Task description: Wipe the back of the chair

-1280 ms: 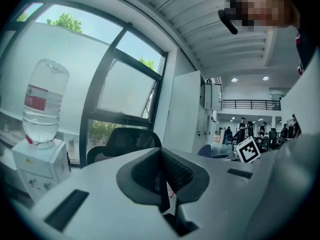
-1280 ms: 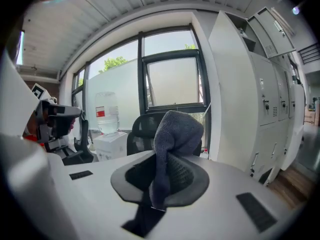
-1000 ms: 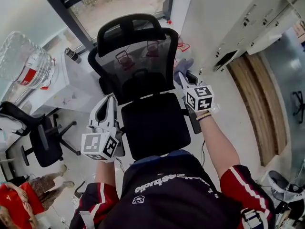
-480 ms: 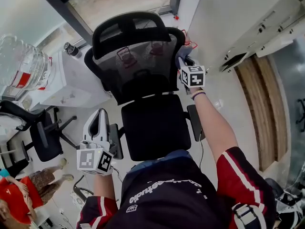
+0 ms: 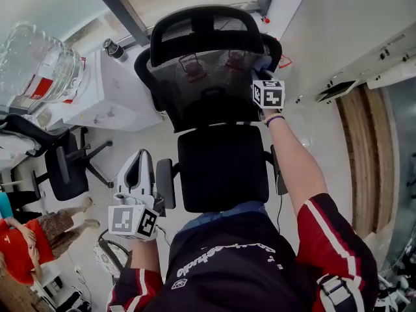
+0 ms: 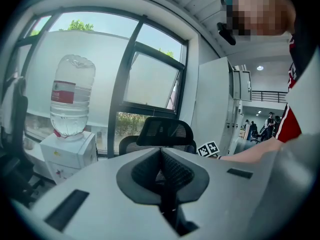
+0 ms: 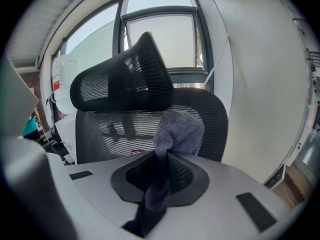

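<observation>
A black office chair stands in front of me, with a mesh backrest (image 5: 208,90), a headrest (image 5: 201,28) and a black seat (image 5: 223,168). My right gripper (image 5: 263,71) is up at the backrest's upper right edge, shut on a grey cloth (image 7: 178,131). In the right gripper view the cloth bulges out of the jaws right in front of the mesh backrest (image 7: 110,131), under the headrest (image 7: 125,84). My left gripper (image 5: 137,162) hangs low beside the chair's left armrest (image 5: 164,184). Its jaws are shut with nothing between them (image 6: 161,170).
A water dispenser (image 5: 97,96) with a big clear bottle (image 5: 32,67) stands at the left by the window. A second black chair (image 5: 62,168) is at the left. White cabinets (image 5: 351,38) line the right side. A person in red (image 5: 19,252) sits at lower left.
My right gripper has moved with the cloth from beside the right armrest up to the backrest's upper right edge. The left gripper has dropped back a little beside the left armrest.
</observation>
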Demonstrator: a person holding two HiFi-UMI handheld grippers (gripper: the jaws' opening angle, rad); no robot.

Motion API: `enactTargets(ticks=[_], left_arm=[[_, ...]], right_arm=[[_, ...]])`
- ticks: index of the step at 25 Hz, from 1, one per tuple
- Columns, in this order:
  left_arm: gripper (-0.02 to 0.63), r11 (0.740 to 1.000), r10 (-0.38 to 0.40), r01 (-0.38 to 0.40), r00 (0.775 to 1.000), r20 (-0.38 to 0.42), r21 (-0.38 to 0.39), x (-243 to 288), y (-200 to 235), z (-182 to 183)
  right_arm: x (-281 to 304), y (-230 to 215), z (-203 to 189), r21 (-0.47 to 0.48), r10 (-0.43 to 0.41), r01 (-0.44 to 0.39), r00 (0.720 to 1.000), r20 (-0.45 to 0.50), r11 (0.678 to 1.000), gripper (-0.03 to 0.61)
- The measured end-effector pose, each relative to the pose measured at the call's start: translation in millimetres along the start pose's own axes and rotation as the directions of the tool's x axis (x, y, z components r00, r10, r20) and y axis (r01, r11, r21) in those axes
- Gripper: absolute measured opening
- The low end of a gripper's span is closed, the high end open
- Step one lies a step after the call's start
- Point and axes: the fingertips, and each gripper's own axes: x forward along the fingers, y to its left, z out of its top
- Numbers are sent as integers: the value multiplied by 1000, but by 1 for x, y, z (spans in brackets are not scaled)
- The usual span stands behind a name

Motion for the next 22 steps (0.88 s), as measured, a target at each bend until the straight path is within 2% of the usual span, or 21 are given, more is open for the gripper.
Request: enactTargets(ticks=[10,22], left_arm=[[25,997,76,-76,997,1,-28,-30,43,-6],[25,980,185,-185,983,-13,-71,-74,107,-21]], right_arm=[[37,136,13,-45,172,-171,985,6,984,61],[73,299,23,-79,342,-341,940,6,937,61]])
